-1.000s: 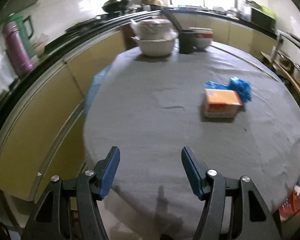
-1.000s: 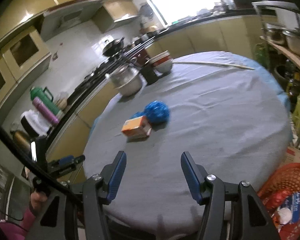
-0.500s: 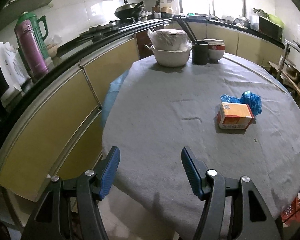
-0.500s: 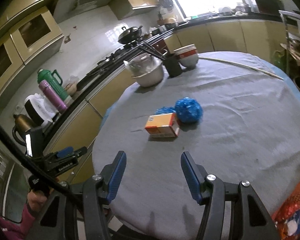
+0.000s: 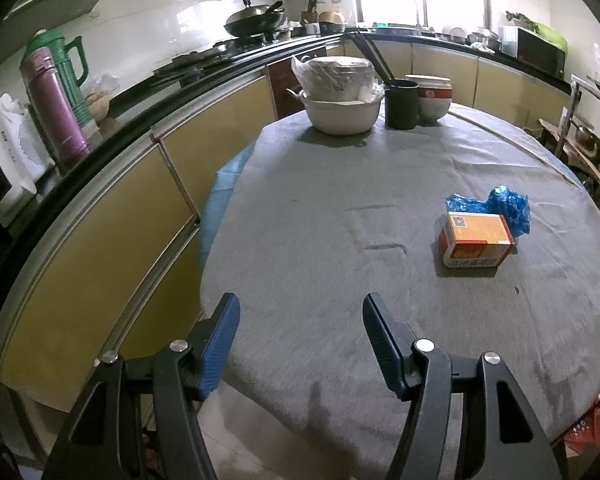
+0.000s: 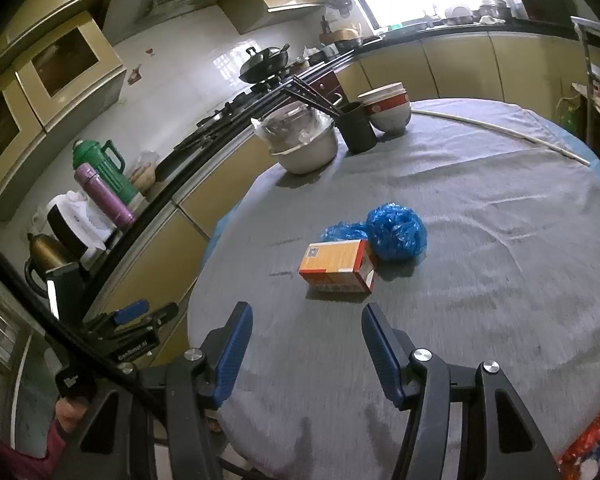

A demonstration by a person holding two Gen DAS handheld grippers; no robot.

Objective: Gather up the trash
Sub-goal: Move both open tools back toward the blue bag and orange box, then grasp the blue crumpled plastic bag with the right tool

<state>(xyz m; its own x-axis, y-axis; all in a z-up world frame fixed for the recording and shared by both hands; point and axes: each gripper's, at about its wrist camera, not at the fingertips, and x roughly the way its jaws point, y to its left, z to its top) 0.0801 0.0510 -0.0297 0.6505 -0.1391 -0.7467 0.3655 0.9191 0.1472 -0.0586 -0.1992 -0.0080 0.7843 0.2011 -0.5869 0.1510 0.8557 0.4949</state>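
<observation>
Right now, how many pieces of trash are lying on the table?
2: an orange box mid-table, and a crumpled blue plastic bag touching its far side. Nothing else looks like trash.

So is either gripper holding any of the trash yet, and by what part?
Nothing is held. The left gripper and right gripper are both open and empty, short of the orange box and blue plastic bag.

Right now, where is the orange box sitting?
The orange box lies on the grey tablecloth, just ahead of the open right gripper, with the crumpled blue plastic bag touching its far side.
</observation>
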